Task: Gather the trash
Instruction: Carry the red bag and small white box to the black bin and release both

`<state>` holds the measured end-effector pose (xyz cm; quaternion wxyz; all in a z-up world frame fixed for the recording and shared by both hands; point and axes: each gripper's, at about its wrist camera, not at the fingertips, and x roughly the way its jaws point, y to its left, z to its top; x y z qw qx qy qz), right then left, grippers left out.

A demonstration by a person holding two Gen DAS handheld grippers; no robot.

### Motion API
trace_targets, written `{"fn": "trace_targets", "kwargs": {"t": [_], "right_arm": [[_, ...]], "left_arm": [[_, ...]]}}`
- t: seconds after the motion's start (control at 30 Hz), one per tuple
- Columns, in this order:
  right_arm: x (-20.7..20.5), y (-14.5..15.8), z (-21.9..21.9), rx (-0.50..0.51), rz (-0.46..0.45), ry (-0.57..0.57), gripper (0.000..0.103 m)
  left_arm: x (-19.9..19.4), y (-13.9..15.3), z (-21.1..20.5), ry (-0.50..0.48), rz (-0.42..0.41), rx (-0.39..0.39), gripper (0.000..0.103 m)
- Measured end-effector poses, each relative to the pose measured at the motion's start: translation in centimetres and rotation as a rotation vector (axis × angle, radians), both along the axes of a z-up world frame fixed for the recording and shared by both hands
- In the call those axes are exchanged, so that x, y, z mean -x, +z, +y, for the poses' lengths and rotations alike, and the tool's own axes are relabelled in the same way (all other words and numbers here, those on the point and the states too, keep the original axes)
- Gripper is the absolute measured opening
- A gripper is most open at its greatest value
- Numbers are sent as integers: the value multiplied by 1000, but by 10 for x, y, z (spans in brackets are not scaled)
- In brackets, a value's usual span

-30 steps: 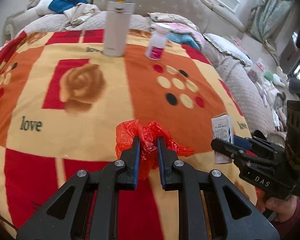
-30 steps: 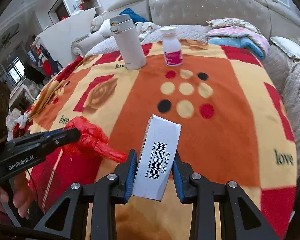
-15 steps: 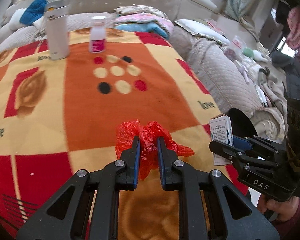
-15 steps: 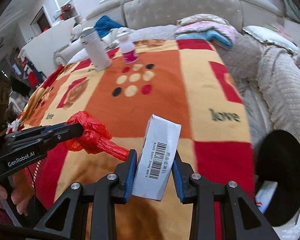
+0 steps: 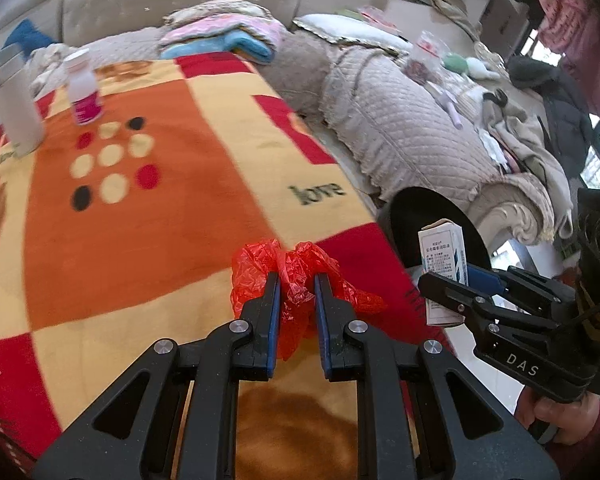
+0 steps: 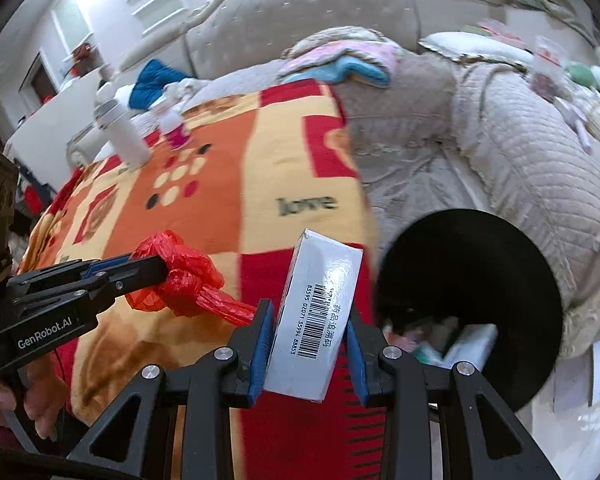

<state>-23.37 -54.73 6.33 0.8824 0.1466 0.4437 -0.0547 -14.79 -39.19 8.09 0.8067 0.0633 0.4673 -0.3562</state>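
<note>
My left gripper (image 5: 296, 280) is shut on a crumpled red plastic bag (image 5: 296, 268), held above the blanket's right edge; it also shows in the right wrist view (image 6: 180, 276). My right gripper (image 6: 309, 312) is shut on a white medicine box (image 6: 318, 312) with a barcode, also seen in the left wrist view (image 5: 444, 268). A black trash bin (image 6: 472, 264) with scraps inside stands on the floor just right of the box; its rim also shows in the left wrist view (image 5: 428, 216).
An orange, red and yellow blanket (image 5: 180, 200) covers the table. A white thermos (image 5: 14, 100) and a white bottle with a pink label (image 5: 84, 88) stand at its far end. A beige quilted sofa (image 5: 400, 120) with clutter wraps behind and to the right.
Both grippers have swung right with their loads, from over the blanket's middle to its right edge. The black bin has come into view and is now close beside the box.
</note>
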Motion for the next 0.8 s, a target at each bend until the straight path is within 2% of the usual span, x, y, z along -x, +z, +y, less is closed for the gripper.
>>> {"fn": "trace_targets", "kwargs": {"t": [0.5, 0.8], "right_arm": [[28, -24, -88, -14, 45, -191, 33], [30, -41, -108, -32, 69, -230, 33]], "left_arm": [[10, -17, -93, -113, 30, -4, 14], [12, -26, -120, -142, 39, 14, 14]]}}
